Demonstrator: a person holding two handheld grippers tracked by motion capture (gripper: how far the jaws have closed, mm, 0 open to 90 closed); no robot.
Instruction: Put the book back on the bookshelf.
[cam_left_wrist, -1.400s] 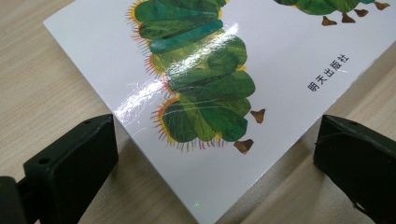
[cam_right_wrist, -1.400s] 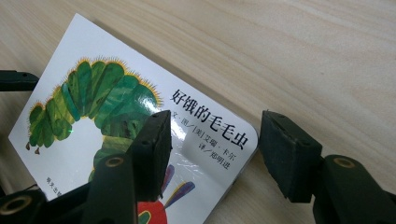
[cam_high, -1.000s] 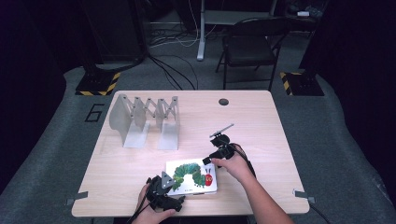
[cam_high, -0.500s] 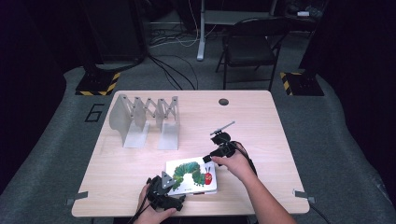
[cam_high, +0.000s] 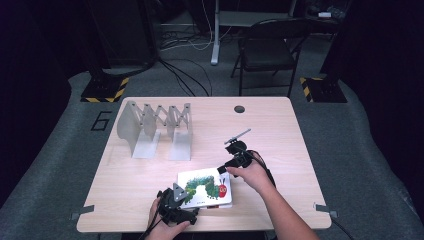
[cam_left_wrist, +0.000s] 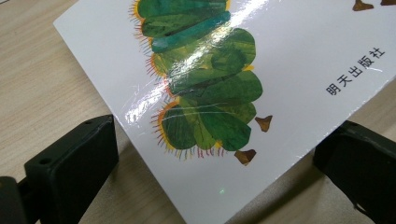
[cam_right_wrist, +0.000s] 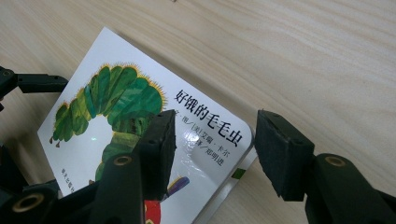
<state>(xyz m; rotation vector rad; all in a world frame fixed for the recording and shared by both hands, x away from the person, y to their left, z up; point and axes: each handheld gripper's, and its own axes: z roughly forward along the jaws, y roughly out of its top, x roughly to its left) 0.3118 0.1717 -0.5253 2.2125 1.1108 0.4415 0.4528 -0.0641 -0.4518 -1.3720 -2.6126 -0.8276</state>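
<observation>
Two grippers: left gripper (cam_high: 175, 206) and right gripper (cam_high: 231, 162) flank the picture book (cam_high: 205, 188) at its opposite corners.
Fingers: both pairs spread wide, gripping nothing.
Book: flat on the counter (cam_high: 280, 130), in front of the accordion rack (cam_high: 156, 127).
Progress: no grasp made; likely lifting and racking remain.

left claw (cam_high: 181, 197) open, right claw (cam_high: 223, 170) open

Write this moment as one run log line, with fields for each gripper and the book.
left gripper: open, jaws straddle book corner | right gripper: open, over opposite corner | caterpillar picture book: flat on table, near front edge
</observation>
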